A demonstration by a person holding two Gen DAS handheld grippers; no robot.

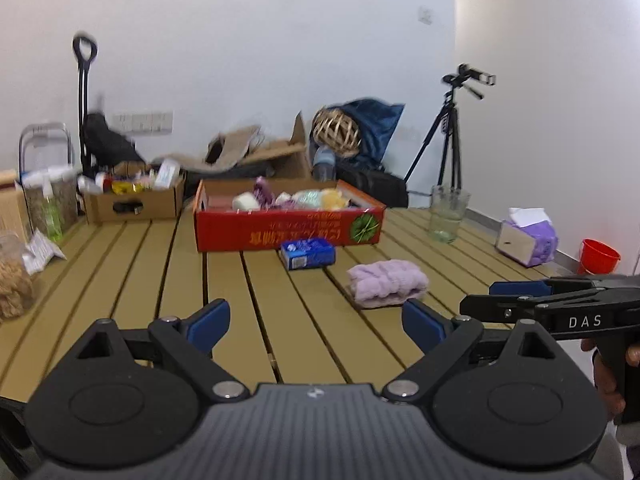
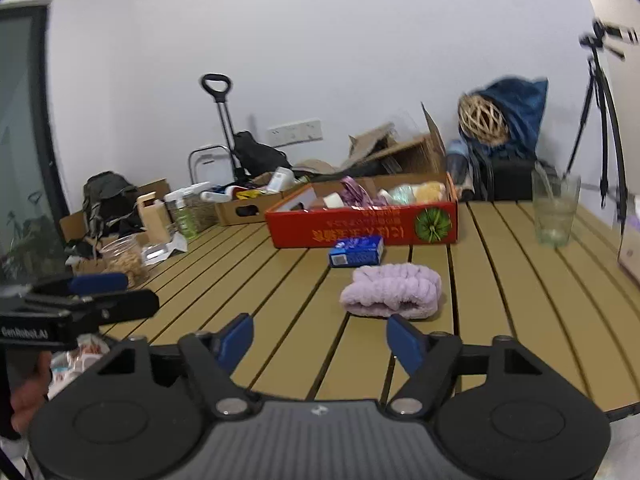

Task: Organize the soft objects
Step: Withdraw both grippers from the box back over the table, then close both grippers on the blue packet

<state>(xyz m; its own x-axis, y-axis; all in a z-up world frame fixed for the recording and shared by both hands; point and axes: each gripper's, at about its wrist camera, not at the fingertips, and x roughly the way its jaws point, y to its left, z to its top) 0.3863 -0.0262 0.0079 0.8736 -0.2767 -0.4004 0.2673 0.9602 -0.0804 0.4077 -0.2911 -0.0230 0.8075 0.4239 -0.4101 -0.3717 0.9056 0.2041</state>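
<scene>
1. Red box (image 2: 362, 222) contents only partly visible over its wall: pale, purple and yellow soft items, blurred, not identifiable. Print on the wall is upside down.
2. Right edge of table (image 1: 224, 276): tissue pack (image 1: 527, 240) is cut off in the right wrist view.
3. Left gripper (image 1: 316, 326): low over the near edge, blue pads spread wide, nothing between them.
4. Right gripper (image 2: 320, 340): level alongside, jaws wide, empty. Seen side-on in the left view.
5. Lilac headband (image 2: 392, 290): fluffy, ribbed, folded; lies mid-table, just beyond the right gripper's right finger, apart from it.
6. Blue carton (image 2: 356, 252): small, rectangular, between headband and red box.
7. Clear glass (image 2: 554, 210): upright, far right part of the slatted tan tabletop.
</scene>
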